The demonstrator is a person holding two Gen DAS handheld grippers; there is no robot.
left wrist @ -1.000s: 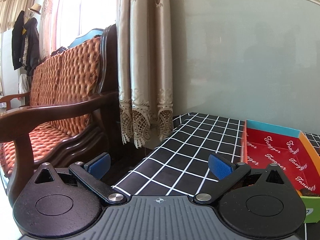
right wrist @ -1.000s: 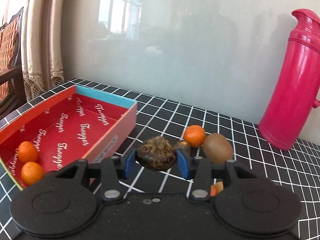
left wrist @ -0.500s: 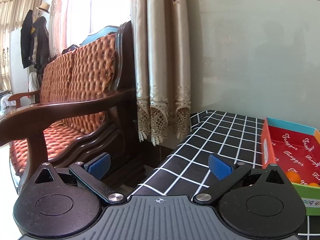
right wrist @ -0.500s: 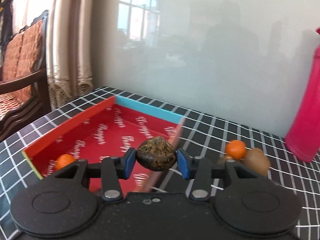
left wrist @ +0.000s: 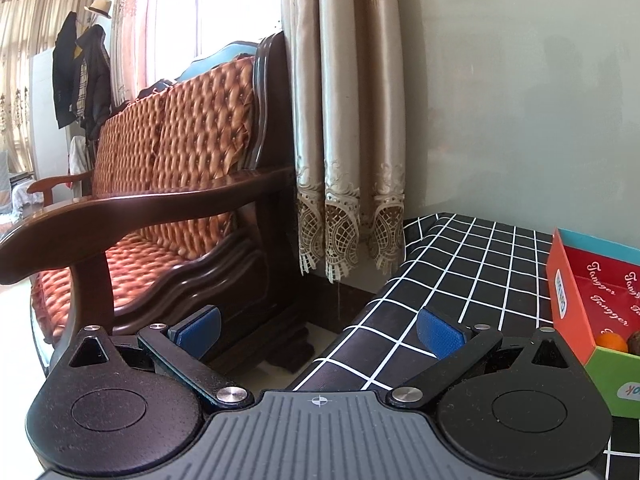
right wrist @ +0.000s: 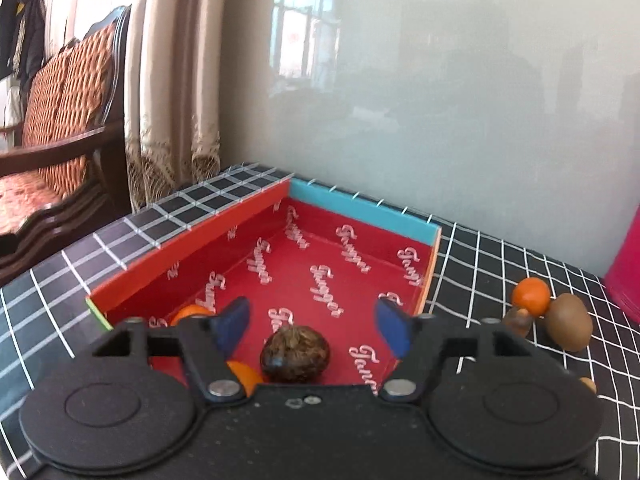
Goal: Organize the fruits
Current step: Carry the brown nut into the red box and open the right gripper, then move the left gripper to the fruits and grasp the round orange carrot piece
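In the right wrist view my right gripper (right wrist: 312, 326) is open above the near end of the red box (right wrist: 192, 246). A rough brown fruit (right wrist: 295, 357) lies free on the box floor between the jaws, with two oranges (right wrist: 191, 312) beside it. An orange (right wrist: 531, 296), a kiwi (right wrist: 569, 327) and a small brown fruit (right wrist: 517, 322) lie on the cloth to the right. My left gripper (left wrist: 318, 326) is open and empty at the table's left edge. The box (left wrist: 568, 300) shows at its far right with an orange (left wrist: 611, 342) inside.
A black checked cloth (left wrist: 460, 264) covers the table. A wooden sofa (left wrist: 160, 200) and curtains (left wrist: 344, 120) stand left of the table. A pink flask (right wrist: 626, 276) stands at the right edge. The grey wall runs close behind the box.
My right gripper moved left over the box, opened and let the brown fruit drop onto the box floor. My left gripper swung left, away from the box.
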